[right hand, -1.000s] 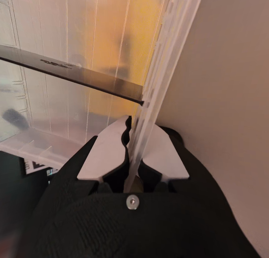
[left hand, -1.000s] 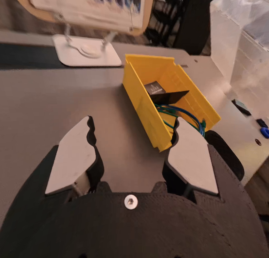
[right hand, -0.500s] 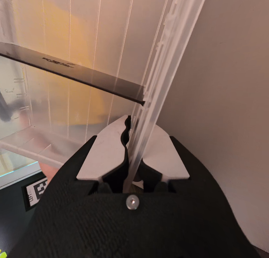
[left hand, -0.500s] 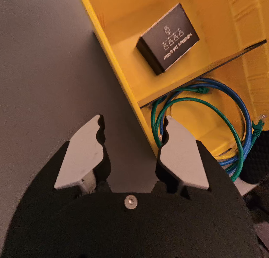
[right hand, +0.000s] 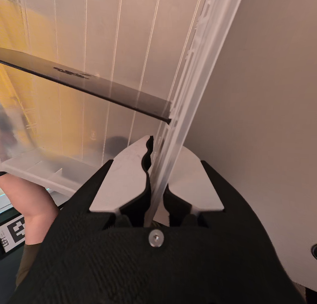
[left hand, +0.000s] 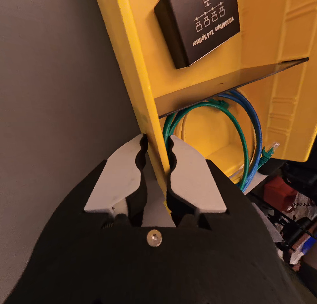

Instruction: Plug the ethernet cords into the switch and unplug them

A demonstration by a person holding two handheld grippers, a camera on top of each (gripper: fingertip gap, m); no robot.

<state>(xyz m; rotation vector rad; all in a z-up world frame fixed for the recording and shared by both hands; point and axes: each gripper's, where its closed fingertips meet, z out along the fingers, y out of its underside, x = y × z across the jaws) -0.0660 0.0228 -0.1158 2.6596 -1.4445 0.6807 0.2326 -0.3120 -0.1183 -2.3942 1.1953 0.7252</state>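
Two cords (left hand: 245, 141) coiled in yellow bin (left hand: 137, 72), switch (left hand: 200, 26) behind divider (left hand: 223, 82)

Both grippers same build: left gripper (left hand: 157, 137) and right gripper (right hand: 160, 141) w/ matte black ribbed printed bodies, pale grey fingers (left hand: 120, 173) w/ wavy black inner pads, one silver hex screw (left hand: 154, 242) centred below. Person's hand (right hand: 32, 209) at lower left, olive-brown sleeve (right hand: 27, 261) at wrist.

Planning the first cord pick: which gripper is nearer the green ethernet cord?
Left gripper: it straddles the yellow bin's wall beside the green ethernet cord. Right gripper clamps a clear bin's wall.
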